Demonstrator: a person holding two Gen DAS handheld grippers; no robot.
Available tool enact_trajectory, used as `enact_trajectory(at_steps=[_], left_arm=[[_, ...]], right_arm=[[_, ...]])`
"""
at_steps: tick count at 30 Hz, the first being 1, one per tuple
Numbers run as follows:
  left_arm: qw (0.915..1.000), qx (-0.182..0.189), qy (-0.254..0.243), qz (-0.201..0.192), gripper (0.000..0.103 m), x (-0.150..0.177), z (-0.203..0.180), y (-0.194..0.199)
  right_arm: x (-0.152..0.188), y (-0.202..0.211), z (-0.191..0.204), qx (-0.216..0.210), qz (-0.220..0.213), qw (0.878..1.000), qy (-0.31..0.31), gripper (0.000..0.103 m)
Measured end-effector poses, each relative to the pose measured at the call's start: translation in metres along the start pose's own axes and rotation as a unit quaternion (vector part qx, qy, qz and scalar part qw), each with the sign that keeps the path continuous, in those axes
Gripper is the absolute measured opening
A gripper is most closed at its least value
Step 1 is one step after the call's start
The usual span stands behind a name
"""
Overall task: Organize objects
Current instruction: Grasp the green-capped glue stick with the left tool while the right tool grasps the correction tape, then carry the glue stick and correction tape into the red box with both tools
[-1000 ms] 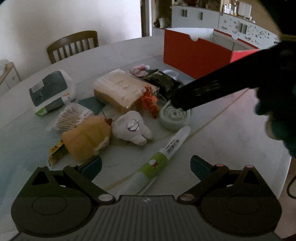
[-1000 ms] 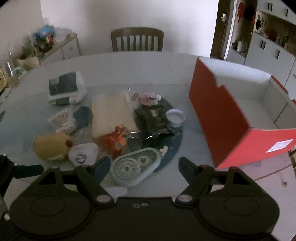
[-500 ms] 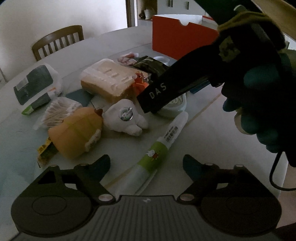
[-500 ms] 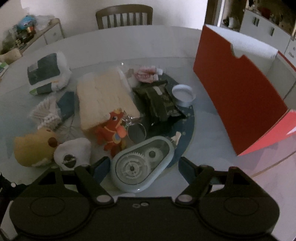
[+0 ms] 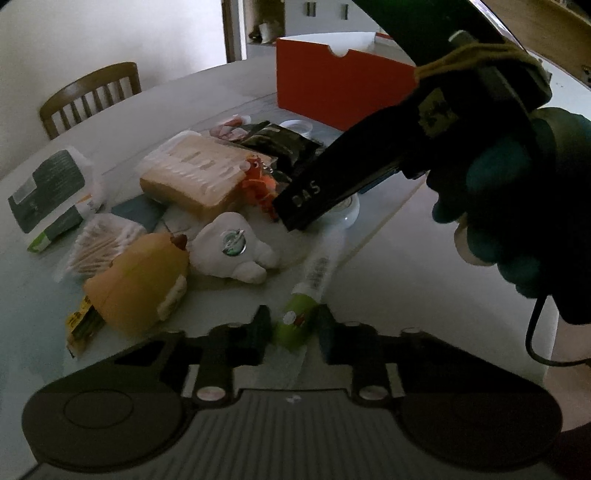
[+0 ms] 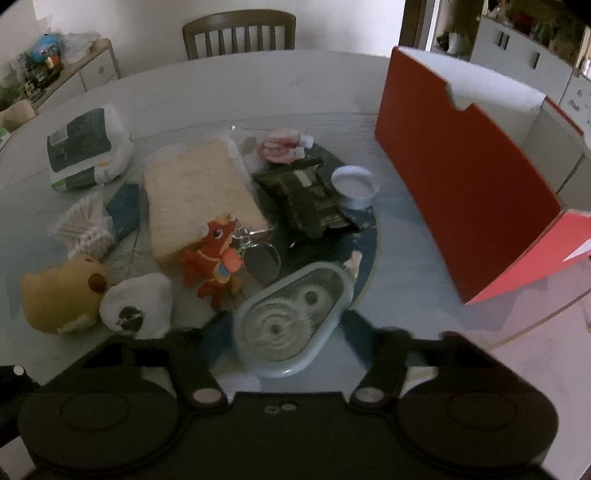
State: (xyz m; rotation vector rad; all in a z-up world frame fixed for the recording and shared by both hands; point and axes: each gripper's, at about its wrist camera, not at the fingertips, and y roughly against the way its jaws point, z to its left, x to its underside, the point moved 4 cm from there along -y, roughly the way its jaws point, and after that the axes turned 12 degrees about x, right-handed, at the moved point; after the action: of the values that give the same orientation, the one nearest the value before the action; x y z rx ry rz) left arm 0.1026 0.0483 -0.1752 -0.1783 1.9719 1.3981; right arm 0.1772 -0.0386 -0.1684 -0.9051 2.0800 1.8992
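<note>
My left gripper (image 5: 291, 328) is shut on the green lower end of a white and green tube (image 5: 312, 284) that lies on the table. My right gripper (image 6: 280, 332) has its fingers around a pale blue correction tape dispenser (image 6: 291, 325) on the table; the fingers are blurred and look partly closed on it. The right gripper's body (image 5: 332, 184) crosses the left wrist view above the pile. An open red box (image 6: 469, 199) stands at the right, and it shows in the left wrist view (image 5: 332, 92) at the back.
A pile lies on the round table (image 6: 221, 85): yellow plush (image 6: 59, 291), white plush (image 6: 136, 310), orange dragon keychain (image 6: 214, 254), sponge pack (image 6: 195, 195), cotton swabs (image 6: 83, 225), tissue pack (image 6: 86, 147), dark packet (image 6: 306, 195), small white pot (image 6: 354, 184). A chair (image 6: 240, 33) stands behind.
My left gripper has closed from open onto the tube's green end. My right gripper has moved down and forward over the tape dispenser, and its fingers have drawn in around it.
</note>
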Motion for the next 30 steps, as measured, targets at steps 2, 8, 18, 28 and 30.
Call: enact_trajectory(at_steps=[2,8,18,28,30], left_arm=[[1.0,0.005,-0.001,0.001,0.02,0.0,0.0,0.0],[0.9997,0.02,0.013,-0.001,0.016,0.0,0.005,0.002],[0.9988,0.034,0.026,-0.022,0.016,-0.006,0.003,0.013],[0.9956,0.021,0.062,-0.067,0.016,-0.05,0.0,0.038],[0.9947,0.016,0.069,-0.075,0.016,-0.062,-0.003,0.042]], right_arm=[[0.001,0.001,-0.004,-0.003,-0.001,1.0,-0.006,0.063],[0.004,0.012,-0.018,0.008,-0.016,1.0,-0.018,0.063],[0.005,0.058,-0.035,-0.007,-0.049,0.999,0.008,0.063],[-0.015,0.103,-0.072,-0.035,-0.085,0.995,0.035,0.063],[-0.021,0.108,-0.083,-0.043,-0.09,0.994,0.04,0.063]])
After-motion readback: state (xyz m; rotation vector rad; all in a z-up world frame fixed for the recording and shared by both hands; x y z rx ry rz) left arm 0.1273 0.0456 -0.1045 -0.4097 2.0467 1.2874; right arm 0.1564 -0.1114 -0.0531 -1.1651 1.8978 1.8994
